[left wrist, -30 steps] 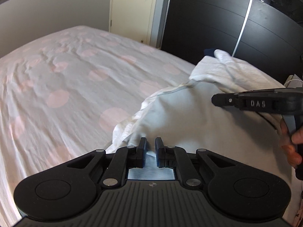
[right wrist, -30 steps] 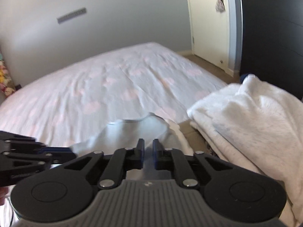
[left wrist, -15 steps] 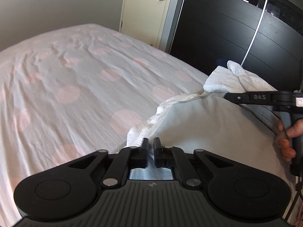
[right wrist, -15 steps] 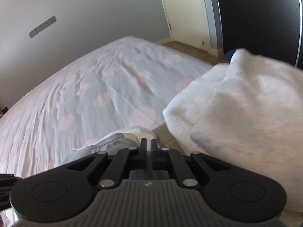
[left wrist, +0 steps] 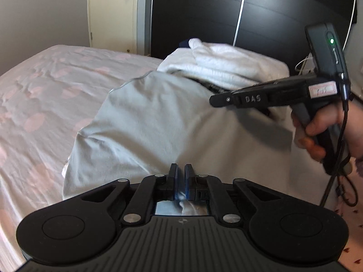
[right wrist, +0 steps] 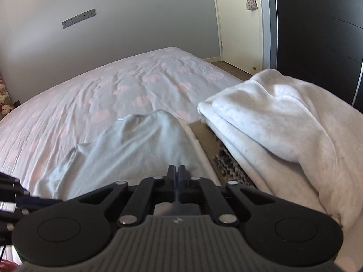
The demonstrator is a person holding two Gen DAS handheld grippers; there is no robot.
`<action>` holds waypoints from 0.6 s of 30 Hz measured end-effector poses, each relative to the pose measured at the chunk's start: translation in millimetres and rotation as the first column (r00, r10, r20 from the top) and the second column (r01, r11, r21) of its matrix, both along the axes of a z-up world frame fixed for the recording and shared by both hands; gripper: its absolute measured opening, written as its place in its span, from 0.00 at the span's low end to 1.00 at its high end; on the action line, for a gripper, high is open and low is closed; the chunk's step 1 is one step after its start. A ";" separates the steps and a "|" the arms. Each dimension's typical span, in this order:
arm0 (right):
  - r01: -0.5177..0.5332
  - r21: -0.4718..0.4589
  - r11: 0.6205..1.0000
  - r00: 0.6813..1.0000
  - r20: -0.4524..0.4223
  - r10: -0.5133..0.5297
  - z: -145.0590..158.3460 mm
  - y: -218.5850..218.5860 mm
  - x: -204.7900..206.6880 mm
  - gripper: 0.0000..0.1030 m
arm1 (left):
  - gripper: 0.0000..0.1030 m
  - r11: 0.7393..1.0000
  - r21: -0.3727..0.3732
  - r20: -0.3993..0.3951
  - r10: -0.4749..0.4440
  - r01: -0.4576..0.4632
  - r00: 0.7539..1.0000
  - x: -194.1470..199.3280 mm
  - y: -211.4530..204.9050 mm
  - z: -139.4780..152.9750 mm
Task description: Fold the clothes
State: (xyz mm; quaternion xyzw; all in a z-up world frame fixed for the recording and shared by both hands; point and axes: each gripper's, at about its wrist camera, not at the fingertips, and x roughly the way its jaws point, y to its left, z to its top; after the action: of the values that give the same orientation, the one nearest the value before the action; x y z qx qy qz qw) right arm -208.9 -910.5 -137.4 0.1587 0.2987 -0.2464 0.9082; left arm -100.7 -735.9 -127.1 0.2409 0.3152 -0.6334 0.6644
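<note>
The pale grey garment [left wrist: 145, 122] is spread over the near edge of the bed [left wrist: 45, 95], directly ahead of both claws and reaching back under them. The left gripper [left wrist: 180, 172] is seen almost fully closed, a narrow slit left between its fingers, and a fold of the grey cloth is pinched in that slit. The right gripper [right wrist: 176, 172] is closing, its jaws pressed together on the near edge of the same garment [right wrist: 140, 145]; the cloth is drawn up into ridges in front of it.

In the left wrist view the right gripper [left wrist: 217, 100] is seen from the side, held above the right part of the garment by a hand [left wrist: 317, 131].

The garment's long axis is laid away from the claws toward the far side of the bed, its far hem pointed at the door [right wrist: 238, 22]. A white fleece bundle [right wrist: 283, 122] is piled just beside it on the right.
</note>
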 end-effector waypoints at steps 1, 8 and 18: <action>0.003 0.006 1.000 1.000 0.001 -0.003 -1.1 -0.8 -0.8 0.00 | 0.04 1.000 0.005 -0.013 0.014 -0.014 1.000 2.2 0.2 -0.2; 0.060 0.024 0.998 0.998 0.012 -0.061 11.0 -0.7 -20.2 0.00 | 0.04 0.999 -0.008 0.009 0.039 -0.039 0.999 -7.6 19.6 19.5; 0.115 0.006 0.993 0.993 -0.009 -0.115 -2.2 30.0 -79.0 0.10 | 0.05 0.996 0.073 -0.001 -0.053 0.053 0.999 -48.8 28.2 -1.4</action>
State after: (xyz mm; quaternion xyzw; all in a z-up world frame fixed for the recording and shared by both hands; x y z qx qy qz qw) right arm -287.9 -880.5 -139.6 0.1778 0.2936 -0.2981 0.8907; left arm -149.5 -707.7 -128.4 0.2735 0.3311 -0.6389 0.6383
